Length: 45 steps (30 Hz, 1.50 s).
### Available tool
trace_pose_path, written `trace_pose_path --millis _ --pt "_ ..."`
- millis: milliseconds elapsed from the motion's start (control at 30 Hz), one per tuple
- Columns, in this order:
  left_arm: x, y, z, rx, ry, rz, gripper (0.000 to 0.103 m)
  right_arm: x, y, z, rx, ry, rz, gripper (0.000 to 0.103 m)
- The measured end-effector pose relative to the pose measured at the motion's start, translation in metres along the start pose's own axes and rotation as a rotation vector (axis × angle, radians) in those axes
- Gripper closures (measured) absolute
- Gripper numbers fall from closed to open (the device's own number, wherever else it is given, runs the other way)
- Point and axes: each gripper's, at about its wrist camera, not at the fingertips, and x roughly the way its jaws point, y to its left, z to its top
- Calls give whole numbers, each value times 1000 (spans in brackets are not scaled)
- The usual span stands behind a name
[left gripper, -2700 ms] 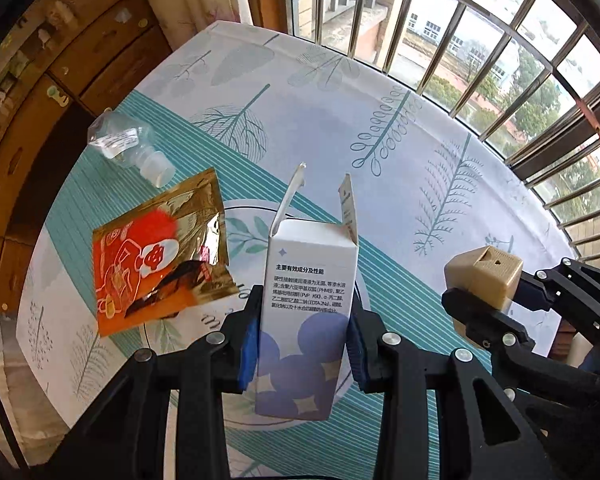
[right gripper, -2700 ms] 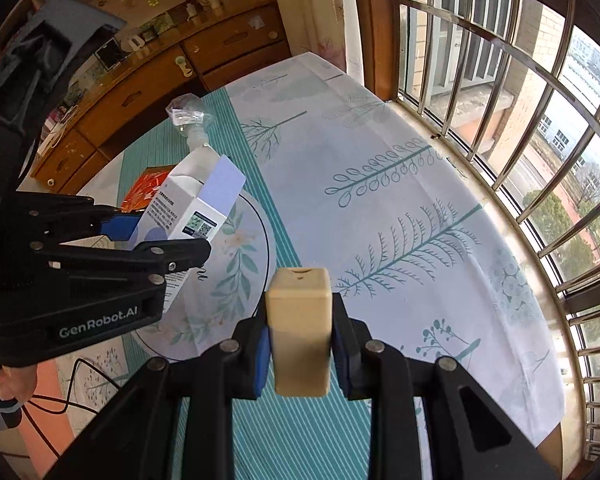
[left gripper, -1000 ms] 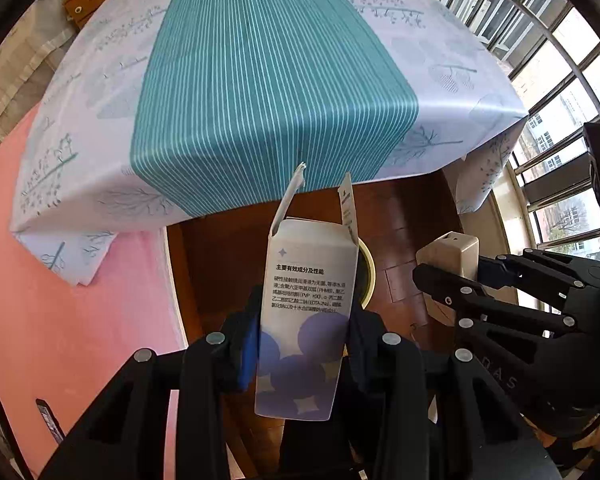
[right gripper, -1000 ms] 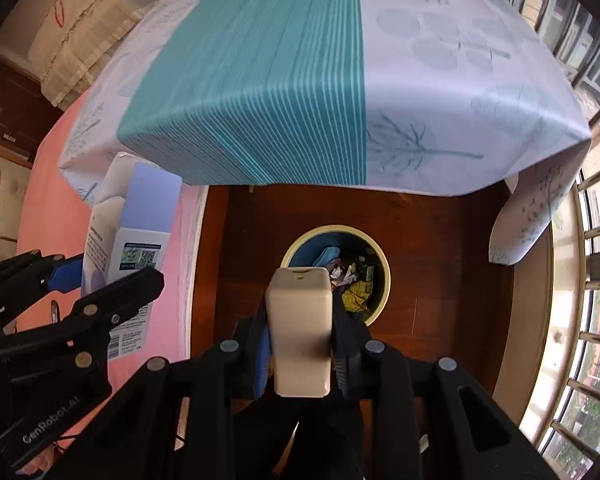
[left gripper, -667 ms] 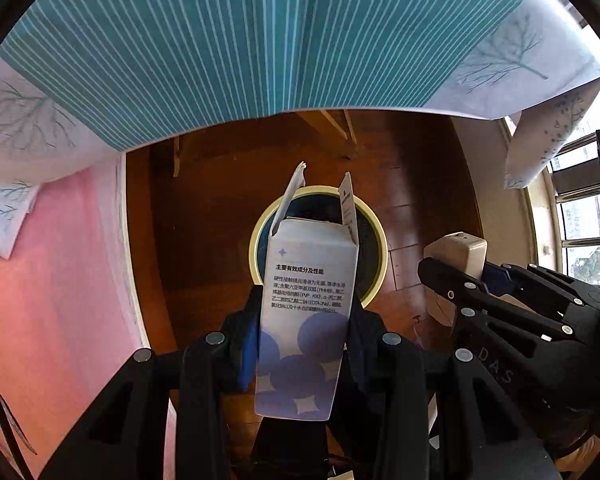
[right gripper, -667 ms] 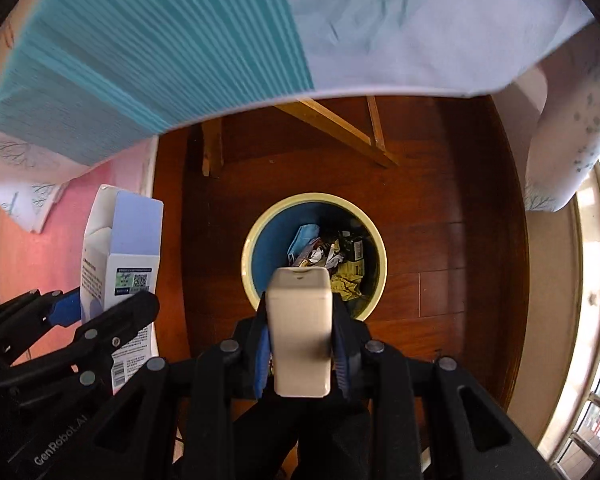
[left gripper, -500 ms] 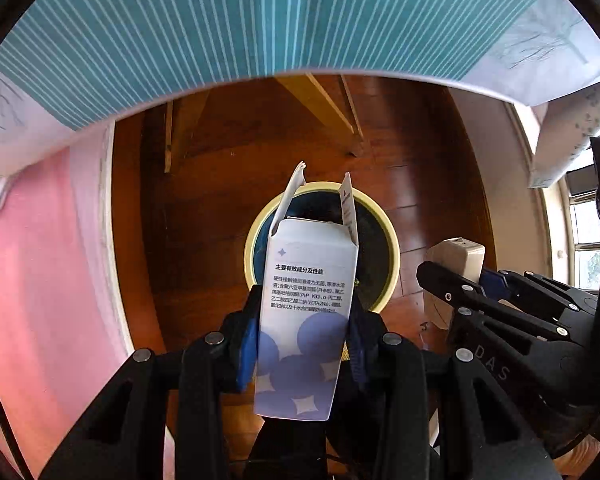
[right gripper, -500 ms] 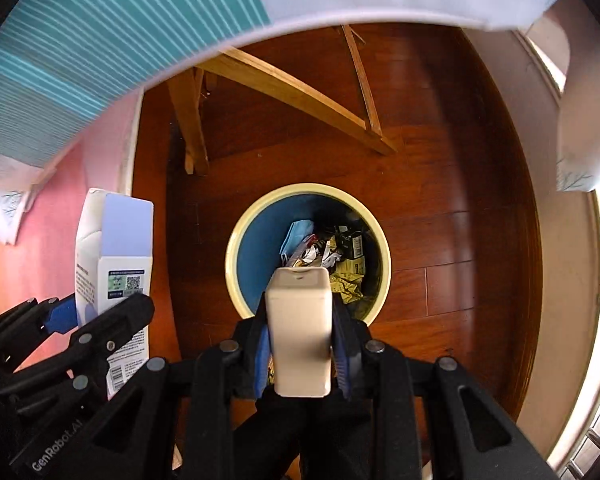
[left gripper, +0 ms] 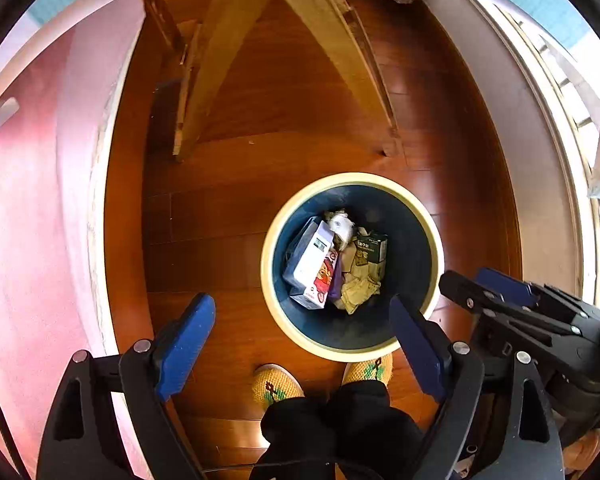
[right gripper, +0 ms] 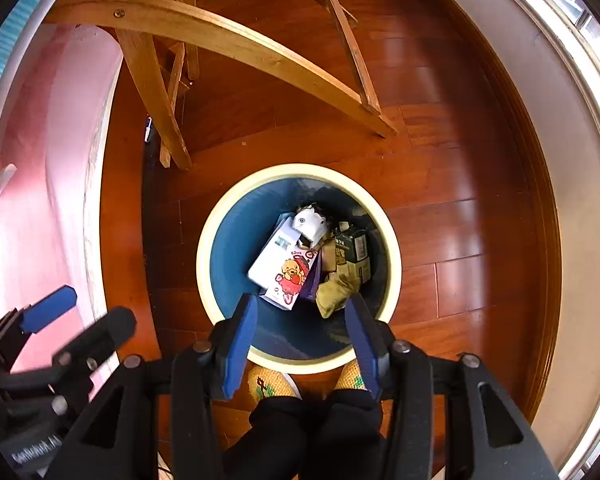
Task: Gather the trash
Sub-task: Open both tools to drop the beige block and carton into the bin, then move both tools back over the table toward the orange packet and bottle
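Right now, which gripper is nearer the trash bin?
Right. The right gripper hangs open directly above the trash bin; the left gripper, also open, is off to its left.

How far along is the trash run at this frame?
Done: both jaws stand open and empty over the bin, where a white carton lies on the other trash. In hand: nothing in the left gripper or right gripper. Left: nothing these views can show, since the tabletop is out of frame.
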Motion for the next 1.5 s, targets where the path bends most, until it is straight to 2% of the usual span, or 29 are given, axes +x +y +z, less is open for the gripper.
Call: trace_pose_path --millis 300,533,900,1067,1267,1500 --pt "-12 17 8 -5 -43 23 13 -7 5 -6 -7 -9 -18 56" --pt "-42 17 7 -3 -62 34 13 -30 12 -10 2 0 -27 56" --pt "-126 18 9 -5 -123 46 13 -98 34 -14 -19 -40 -56 56" --pt "-171 20 13 -16 -163 17 13 -127 41 -13 -24 -39 -51 56" --pt "-226 14 17 -7 -221 39 13 -169 50 -10 -45 -52 -38 57" --pt "-288 12 26 -32 -279 32 13 -230 57 1 -76 -108 -15 57"
